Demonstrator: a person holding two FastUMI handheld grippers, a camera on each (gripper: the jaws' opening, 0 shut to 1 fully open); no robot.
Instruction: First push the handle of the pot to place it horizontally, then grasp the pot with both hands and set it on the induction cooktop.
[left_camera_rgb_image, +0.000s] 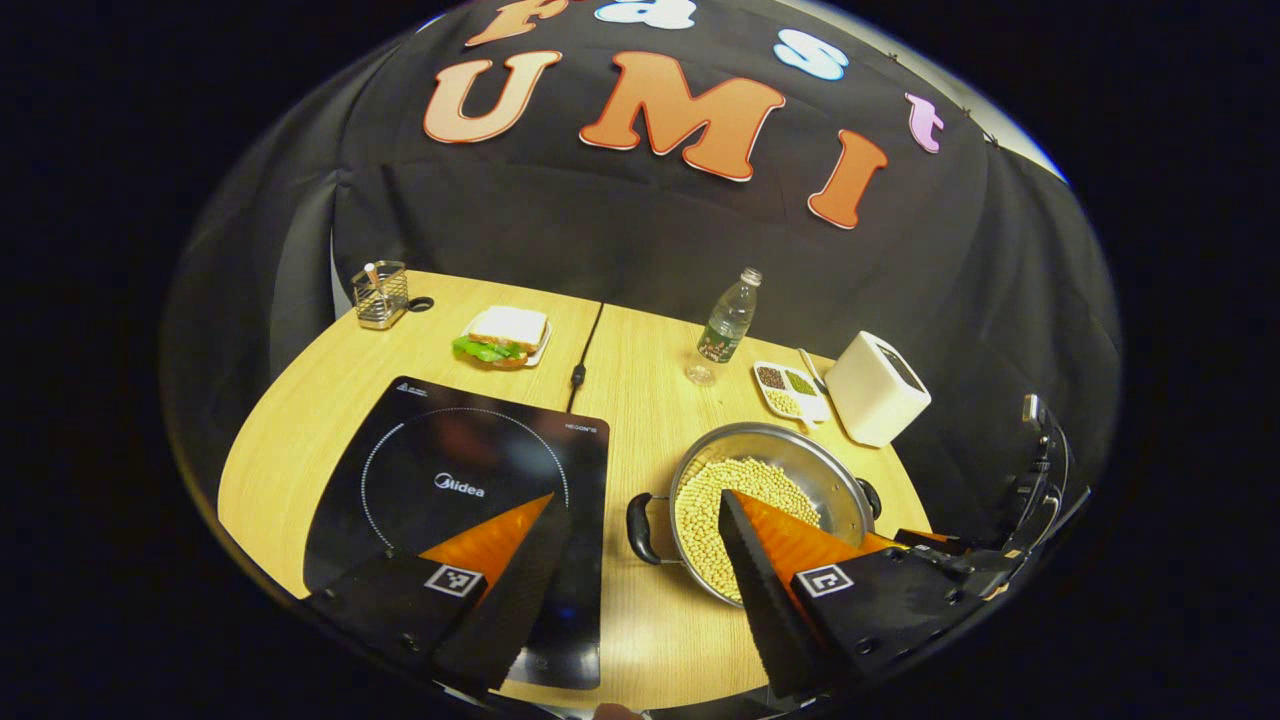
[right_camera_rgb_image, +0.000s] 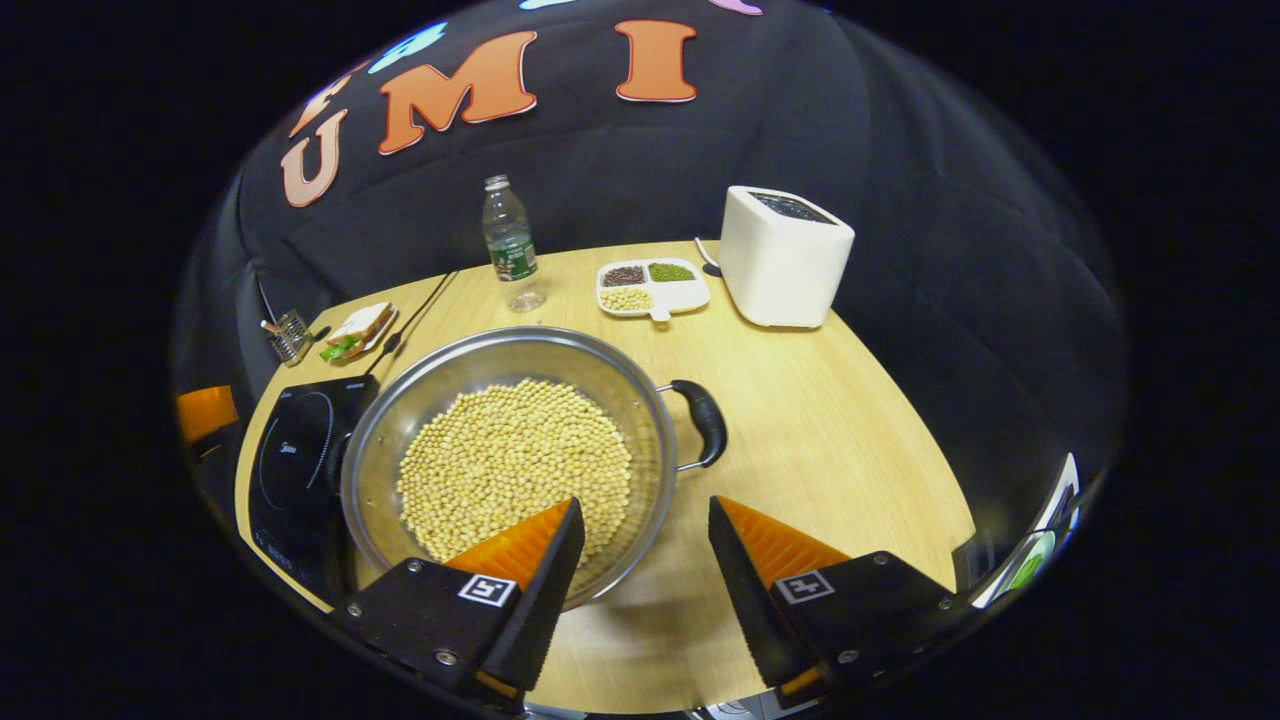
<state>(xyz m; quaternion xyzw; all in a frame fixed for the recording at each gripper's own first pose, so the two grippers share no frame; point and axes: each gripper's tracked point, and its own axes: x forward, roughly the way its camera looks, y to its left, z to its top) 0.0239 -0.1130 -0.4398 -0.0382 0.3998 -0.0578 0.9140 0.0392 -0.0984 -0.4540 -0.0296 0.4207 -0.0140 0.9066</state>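
Wooden table (right_camera_rgb_image: 830, 420) carrying clutter along far edge. Clear water bottle (right_camera_rgb_image: 511, 246) standing upright near middle. Just beside it, white divided dish (right_camera_rgb_image: 652, 285) lying flat, holding dark, green and pale grains in separate compartments. White boxy appliance (right_camera_rgb_image: 783, 256) sitting next to dish, dark slot on top. Sandwich (left_camera_rgb_image: 503, 334) with green leaves resting on small plate. Wire basket (left_camera_rgb_image: 380, 295) standing at corner. Black cable (left_camera_rgb_image: 586, 350) running across tabletop.

A pale wooden table (right_camera_rgb_image: 840, 420) stands before black cloth wall (right_camera_rgb_image: 620, 170).
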